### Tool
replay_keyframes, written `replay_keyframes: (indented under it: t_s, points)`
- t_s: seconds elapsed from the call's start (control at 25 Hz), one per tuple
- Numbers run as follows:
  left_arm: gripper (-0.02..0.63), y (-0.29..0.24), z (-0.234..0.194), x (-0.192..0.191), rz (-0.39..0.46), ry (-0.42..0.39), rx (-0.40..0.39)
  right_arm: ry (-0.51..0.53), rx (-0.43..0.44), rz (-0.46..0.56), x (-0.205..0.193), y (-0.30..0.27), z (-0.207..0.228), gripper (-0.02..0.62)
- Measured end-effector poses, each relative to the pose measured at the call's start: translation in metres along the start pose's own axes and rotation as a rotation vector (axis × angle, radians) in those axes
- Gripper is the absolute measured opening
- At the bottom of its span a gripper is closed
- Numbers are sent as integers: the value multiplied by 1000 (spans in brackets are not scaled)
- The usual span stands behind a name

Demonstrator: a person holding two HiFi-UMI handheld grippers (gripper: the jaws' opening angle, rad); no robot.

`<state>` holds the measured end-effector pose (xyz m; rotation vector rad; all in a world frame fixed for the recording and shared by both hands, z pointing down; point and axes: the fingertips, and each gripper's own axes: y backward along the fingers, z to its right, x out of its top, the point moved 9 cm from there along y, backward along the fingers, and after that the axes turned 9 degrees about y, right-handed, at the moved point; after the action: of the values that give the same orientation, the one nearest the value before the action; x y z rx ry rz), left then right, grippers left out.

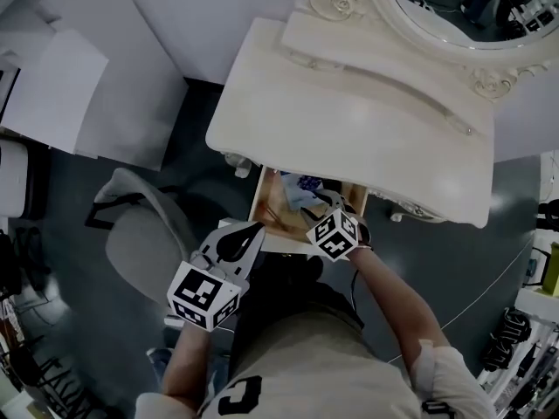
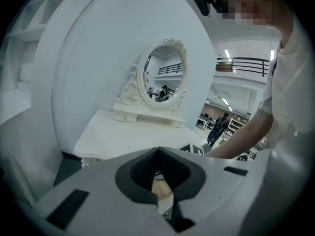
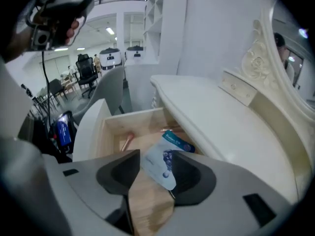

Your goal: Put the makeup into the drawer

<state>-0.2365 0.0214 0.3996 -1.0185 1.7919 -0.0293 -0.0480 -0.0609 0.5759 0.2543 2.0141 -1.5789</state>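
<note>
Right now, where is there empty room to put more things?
The white tabletop is bare from the mirror base to its front edge. In the drawer, the wooden floor nearest you is free; farther back lie a blue packet and a pink stick.

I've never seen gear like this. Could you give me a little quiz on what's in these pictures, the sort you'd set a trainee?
1. Pick one: what shows between the parted jaws of the right gripper?
A) a blue-and-white sachet
B) a cup
C) scissors
2. True or false: the drawer is pushed shut.
3. Fill in: at the back of the dressing table stands an oval ____.

Key
1. A
2. False: it is pulled out.
3. mirror
</note>
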Motion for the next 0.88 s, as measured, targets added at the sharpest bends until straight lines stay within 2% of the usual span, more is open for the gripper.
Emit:
replay_keyframes:
  t_s: [0.16,0.24,0.32,0.36,0.52,0.88]
  points:
    - [54,-3,7,6,6,-17,3,-141,-65,176,7,44,11,202]
    - [52,-6,12,9,15,-24,-2,-205,-94,262,10,69,18,143]
    - [54,-7,18,10,22,-25,-9,-257,-122,338,10,93,20,51]
    - [52,-7,21,11,24,-28,-12,-280,-133,365,10,104,20,36]
    - [52,-7,38,16,30,-60,-20,-322,-130,462,12,138,17,28]
    - [52,-10,86,23,31,-143,-67,-348,-92,650,23,206,9,28]
